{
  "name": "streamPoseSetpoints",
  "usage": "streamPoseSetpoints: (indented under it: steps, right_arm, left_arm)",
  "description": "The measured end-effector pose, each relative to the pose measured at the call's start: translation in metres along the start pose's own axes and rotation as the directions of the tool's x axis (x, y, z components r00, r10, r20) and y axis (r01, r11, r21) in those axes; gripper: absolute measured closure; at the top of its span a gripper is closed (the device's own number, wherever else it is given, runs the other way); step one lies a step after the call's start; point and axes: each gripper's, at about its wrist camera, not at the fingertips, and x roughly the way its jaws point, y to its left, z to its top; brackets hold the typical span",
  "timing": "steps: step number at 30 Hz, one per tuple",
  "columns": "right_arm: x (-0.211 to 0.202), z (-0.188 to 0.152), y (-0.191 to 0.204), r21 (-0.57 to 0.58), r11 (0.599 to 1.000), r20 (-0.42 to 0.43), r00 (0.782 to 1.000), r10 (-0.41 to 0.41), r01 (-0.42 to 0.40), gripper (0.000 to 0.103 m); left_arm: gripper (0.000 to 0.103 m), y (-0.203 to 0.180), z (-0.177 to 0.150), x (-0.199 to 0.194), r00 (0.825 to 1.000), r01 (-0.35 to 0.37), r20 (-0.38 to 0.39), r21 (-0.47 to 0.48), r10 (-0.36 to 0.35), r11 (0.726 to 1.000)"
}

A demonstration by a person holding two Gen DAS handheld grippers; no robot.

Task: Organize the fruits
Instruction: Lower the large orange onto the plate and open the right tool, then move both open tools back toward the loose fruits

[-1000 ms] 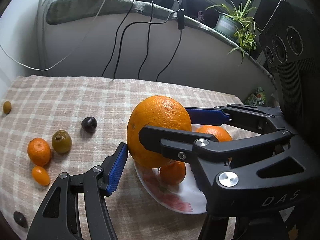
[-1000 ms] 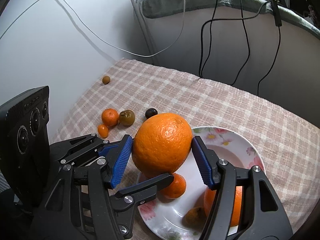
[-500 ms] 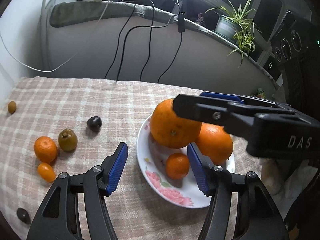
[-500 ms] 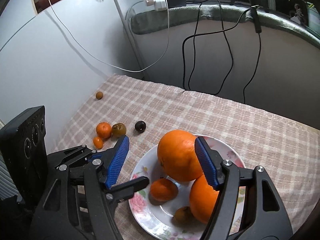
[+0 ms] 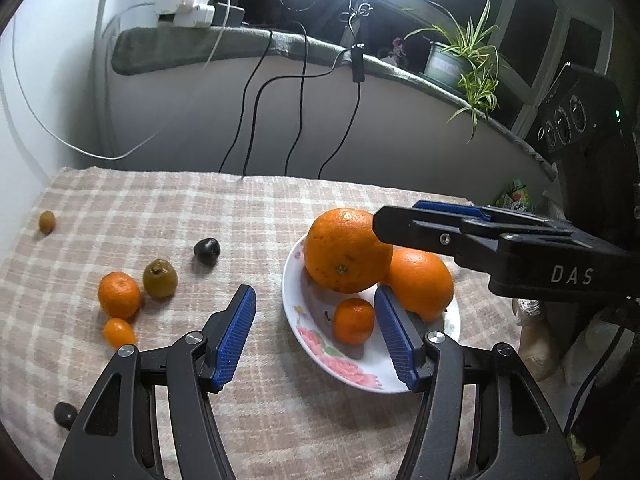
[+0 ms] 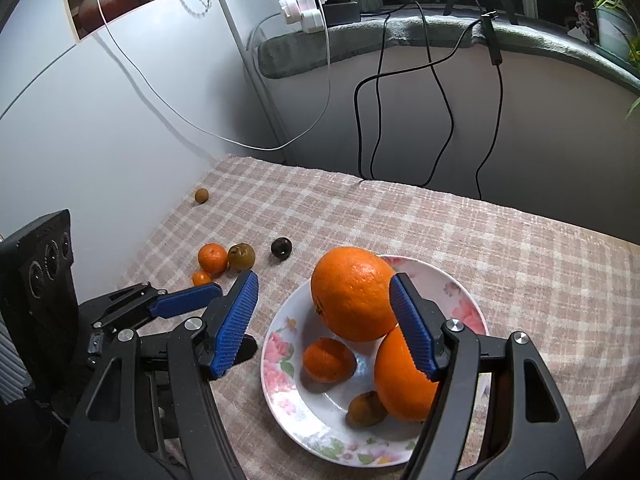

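Note:
A flowered white plate (image 6: 280, 344) (image 5: 360, 376) holds a big orange (image 6: 352, 292) (image 5: 346, 250) leaning on a second orange (image 6: 400, 376) (image 5: 420, 280), a mandarin (image 6: 328, 360) (image 5: 354, 320) and a small brownish fruit (image 6: 366, 408). My right gripper (image 6: 324, 324) is open and empty above the plate, pulled back from the big orange. My left gripper (image 5: 316, 336) is open and empty over the plate's left edge. On the cloth to the left lie a mandarin (image 5: 119, 294), a kumquat (image 5: 119, 332), a greenish fruit (image 5: 160, 278) and a dark fruit (image 5: 207, 250).
A checked cloth (image 5: 160, 208) covers the table. A small brown fruit (image 5: 47, 222) lies far left and a dark one (image 5: 65, 414) near the front left edge. Cables (image 5: 256, 120) hang down the back wall. A potted plant (image 5: 460, 60) stands on the ledge.
My right gripper set the big orange down on the plate, opened and drew back. My left gripper backed away from the plate a little.

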Motion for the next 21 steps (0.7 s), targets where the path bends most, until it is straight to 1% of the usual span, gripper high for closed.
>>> streamPoseSetpoints:
  steps: [9, 21]
  right_arm:
    - [-0.012, -0.007, 0.006, -0.01, 1.0, 0.02, 1.0, -0.005, 0.005, 0.032]
    - [-0.012, -0.011, 0.017, -0.031, 1.0, 0.033, 0.999, 0.003, -0.002, 0.032]
  left_arm:
    - [0.042, -0.003, -0.007, -0.013, 1.0, -0.02, 0.021, 0.01, 0.02, 1.0]
    - [0.042, 0.006, -0.013, -0.027, 0.996, -0.057, 0.064, 0.01, 0.056, 0.998]
